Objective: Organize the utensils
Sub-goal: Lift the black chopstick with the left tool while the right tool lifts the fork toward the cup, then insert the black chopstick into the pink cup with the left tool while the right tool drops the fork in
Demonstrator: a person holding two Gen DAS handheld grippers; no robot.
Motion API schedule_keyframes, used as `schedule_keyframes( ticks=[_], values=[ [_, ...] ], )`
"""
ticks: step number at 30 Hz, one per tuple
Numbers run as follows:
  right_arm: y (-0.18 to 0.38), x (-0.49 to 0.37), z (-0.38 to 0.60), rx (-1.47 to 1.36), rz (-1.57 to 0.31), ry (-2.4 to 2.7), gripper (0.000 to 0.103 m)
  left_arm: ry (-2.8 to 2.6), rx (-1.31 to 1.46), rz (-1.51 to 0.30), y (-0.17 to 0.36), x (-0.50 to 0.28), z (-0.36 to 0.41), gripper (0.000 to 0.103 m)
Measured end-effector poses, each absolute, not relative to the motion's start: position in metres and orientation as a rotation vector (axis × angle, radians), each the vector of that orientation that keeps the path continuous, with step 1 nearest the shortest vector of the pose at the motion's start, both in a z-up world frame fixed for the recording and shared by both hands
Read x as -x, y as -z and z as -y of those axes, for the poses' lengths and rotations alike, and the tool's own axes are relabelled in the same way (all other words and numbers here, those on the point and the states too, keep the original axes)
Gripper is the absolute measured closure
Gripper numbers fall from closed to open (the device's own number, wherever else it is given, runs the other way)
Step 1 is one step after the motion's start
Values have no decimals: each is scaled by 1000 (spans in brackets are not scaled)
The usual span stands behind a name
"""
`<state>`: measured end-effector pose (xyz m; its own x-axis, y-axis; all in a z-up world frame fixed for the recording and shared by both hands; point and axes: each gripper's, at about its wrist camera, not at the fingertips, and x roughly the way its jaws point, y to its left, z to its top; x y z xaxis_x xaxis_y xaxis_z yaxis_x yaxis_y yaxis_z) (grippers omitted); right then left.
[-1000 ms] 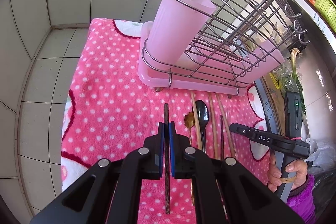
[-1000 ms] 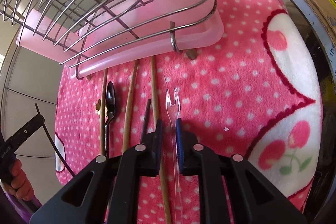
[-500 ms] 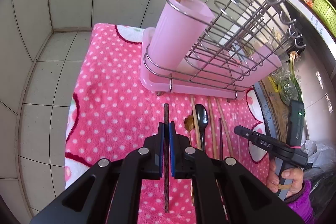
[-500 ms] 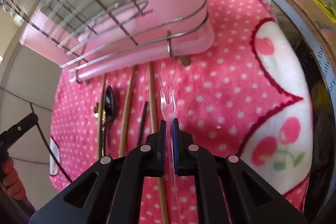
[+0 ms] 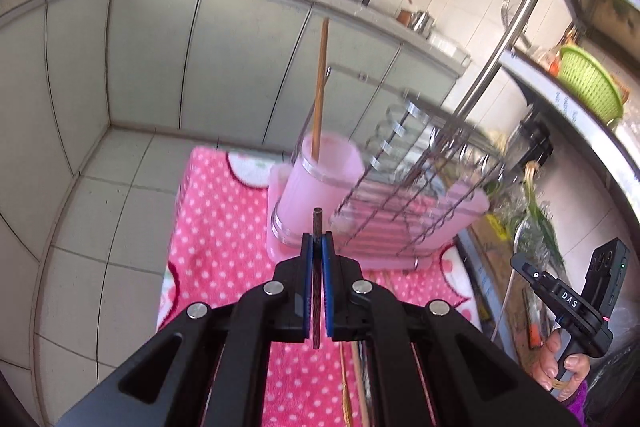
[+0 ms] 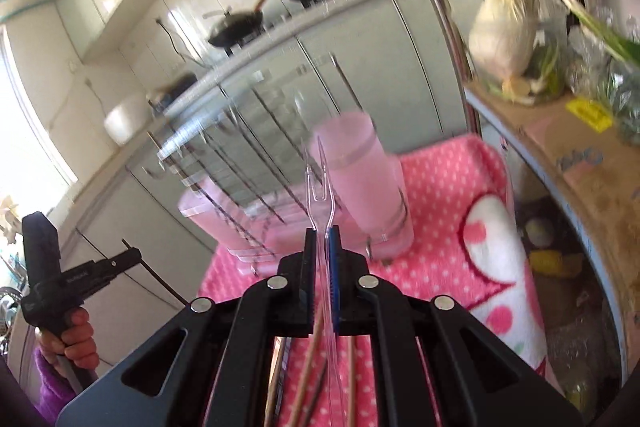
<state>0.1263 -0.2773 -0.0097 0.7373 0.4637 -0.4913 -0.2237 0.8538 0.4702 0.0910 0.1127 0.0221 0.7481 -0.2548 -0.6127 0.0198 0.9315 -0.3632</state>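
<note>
Left gripper (image 5: 316, 251) jaws clamp a thin dark chopstick (image 5: 317, 223); right gripper (image 6: 322, 247) jaws pinch a clear plastic fork (image 6: 315, 179), both before the round pink cup (image 5: 316, 183)

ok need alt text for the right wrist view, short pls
The right gripper is shut on a clear plastic fork, prongs pointing toward a pink utensil cup in a wire dish rack on a pink polka-dot cloth. Kitchen cabinets behind.
</note>
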Motion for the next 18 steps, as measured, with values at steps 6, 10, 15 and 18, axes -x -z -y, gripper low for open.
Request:
schedule_keyframes(
  ticks=[6, 10, 15, 18],
  values=[
    [-36, -134, 279, -407, -500, -418, 97, 178, 351, -605, -74, -92, -117, 99],
    [-62, -145, 279, -410, -416, -423, 97, 170, 349, -532, -107, -95, -123, 99],
    [-84, -167, 280, -422, -327, -418, 97, 143, 333, -443, -139, -105, -126, 99],
    [-94, -181, 280, -416, -279, -401, 97, 130, 315, -423, -147, -118, -126, 99]
  ],
)
